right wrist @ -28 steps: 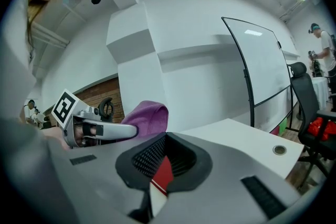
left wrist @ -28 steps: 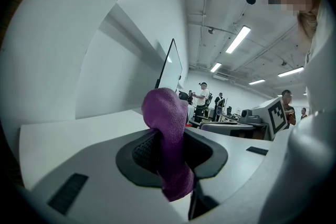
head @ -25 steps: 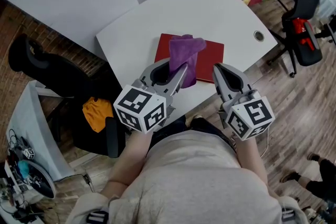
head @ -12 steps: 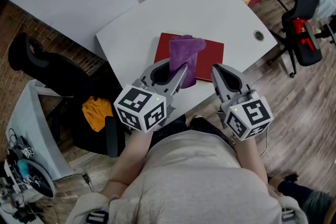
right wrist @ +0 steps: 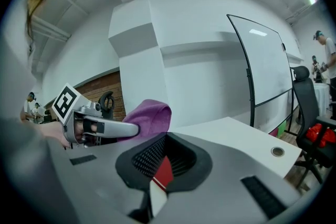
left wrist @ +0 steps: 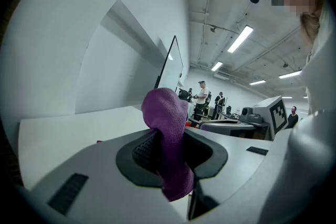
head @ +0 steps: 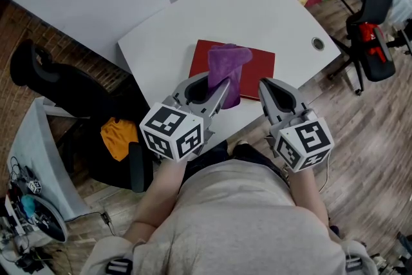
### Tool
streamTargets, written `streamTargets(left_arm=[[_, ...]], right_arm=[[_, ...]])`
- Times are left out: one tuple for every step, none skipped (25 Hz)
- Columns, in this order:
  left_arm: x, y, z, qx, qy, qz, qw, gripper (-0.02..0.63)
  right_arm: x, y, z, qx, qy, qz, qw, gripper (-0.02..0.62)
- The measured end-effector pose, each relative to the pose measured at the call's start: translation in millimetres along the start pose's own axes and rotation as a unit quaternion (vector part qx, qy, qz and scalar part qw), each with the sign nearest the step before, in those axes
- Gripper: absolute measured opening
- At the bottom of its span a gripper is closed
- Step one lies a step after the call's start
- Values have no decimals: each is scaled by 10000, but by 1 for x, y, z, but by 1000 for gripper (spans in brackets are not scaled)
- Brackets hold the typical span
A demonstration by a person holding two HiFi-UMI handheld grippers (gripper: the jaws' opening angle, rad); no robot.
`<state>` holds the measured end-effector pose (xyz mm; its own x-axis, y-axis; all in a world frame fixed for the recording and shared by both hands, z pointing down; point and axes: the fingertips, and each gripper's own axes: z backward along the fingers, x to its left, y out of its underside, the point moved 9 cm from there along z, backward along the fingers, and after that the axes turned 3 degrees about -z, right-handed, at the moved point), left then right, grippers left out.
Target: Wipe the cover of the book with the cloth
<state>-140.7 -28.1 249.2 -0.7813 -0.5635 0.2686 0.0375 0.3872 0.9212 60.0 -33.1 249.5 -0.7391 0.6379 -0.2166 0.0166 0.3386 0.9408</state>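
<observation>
**Head view, with both gripper views.** The red book (head: 259,65) lies closed on the white table (head: 257,3), toward the edge nearest the person. Over the last second the scene is nearly unchanged. The book has not shifted, and the purple cloth (head: 226,69) keeps the same bunched outline over the book's middle and near edge.

The left gripper (head: 222,89) stays at the book's near edge, its jaws clenched on the lower part of the cloth. The free end of the cloth stands up beyond the jaw tips. The right gripper (head: 266,89) has crept only slightly, and sits just off the book's near right corner. Its jaws are drawn together with nothing between them, and a strip of the red cover shows past them.

No view settles whether the cloth rests on the cover or hangs just above it.

**Reading.** With so little motion, no wiping stroke appears to be in progress. The cloth is secured and placed over the book, so the task seems paused just before the first pass. The right gripper is well placed to steady the book at that corner.
</observation>
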Motion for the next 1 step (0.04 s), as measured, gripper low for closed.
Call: streamTargets(left_arm=[[0, 0, -1, 2, 0, 4, 10000, 110]], right_arm=[[0, -1, -1, -9, -5, 0, 10000, 21]])
